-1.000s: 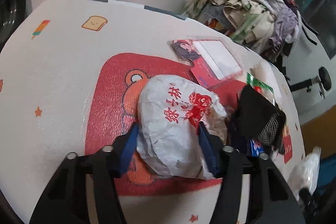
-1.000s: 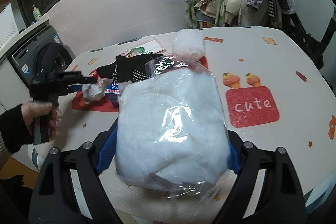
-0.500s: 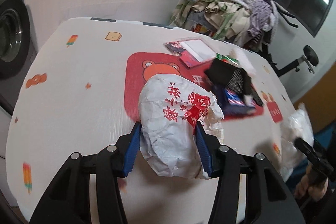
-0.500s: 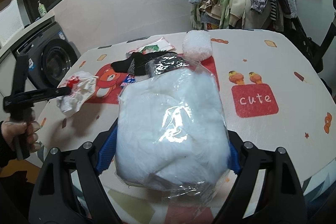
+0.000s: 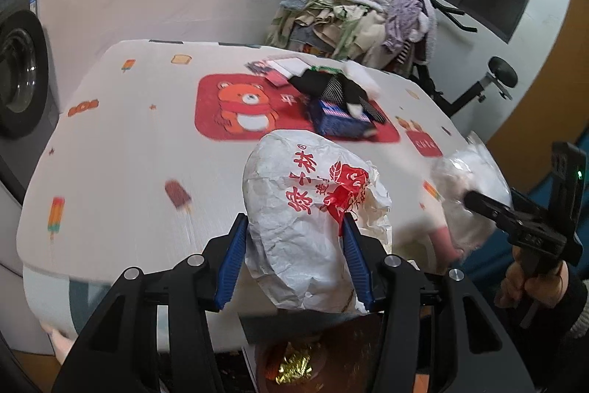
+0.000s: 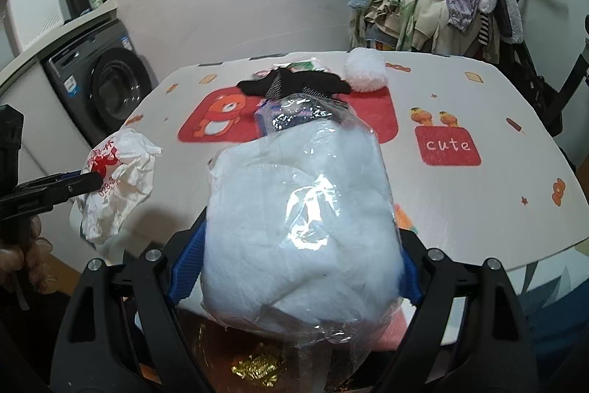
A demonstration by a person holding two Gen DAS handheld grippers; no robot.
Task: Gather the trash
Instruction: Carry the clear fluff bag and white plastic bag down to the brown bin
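Observation:
My left gripper (image 5: 294, 258) is shut on a crumpled white paper bag with red print (image 5: 313, 220), held off the near edge of the table (image 5: 129, 142). My right gripper (image 6: 294, 267) is shut on a bulky clear plastic bag of white stuffing (image 6: 302, 220), also past the table's near edge. Below both grippers shows a brown bin (image 5: 294, 363) with gold foil trash (image 6: 256, 365) inside. In the right wrist view the paper bag (image 6: 117, 186) hangs at the left in the left gripper (image 6: 84, 183). The left wrist view shows the stuffing bag (image 5: 467, 194) at the right.
On the table lie a black sock (image 5: 331, 87), a blue packet (image 5: 340, 120), a white fluffy ball (image 6: 366, 70) and some cards (image 5: 279, 69). A heap of clothes (image 6: 438, 10) stands behind the table, a washing machine (image 6: 106, 87) to its left.
Both grippers have pulled back from the table toward its near edge with their bags. The paper bag has been lifted off the red bear mat. The bin has come into view below.

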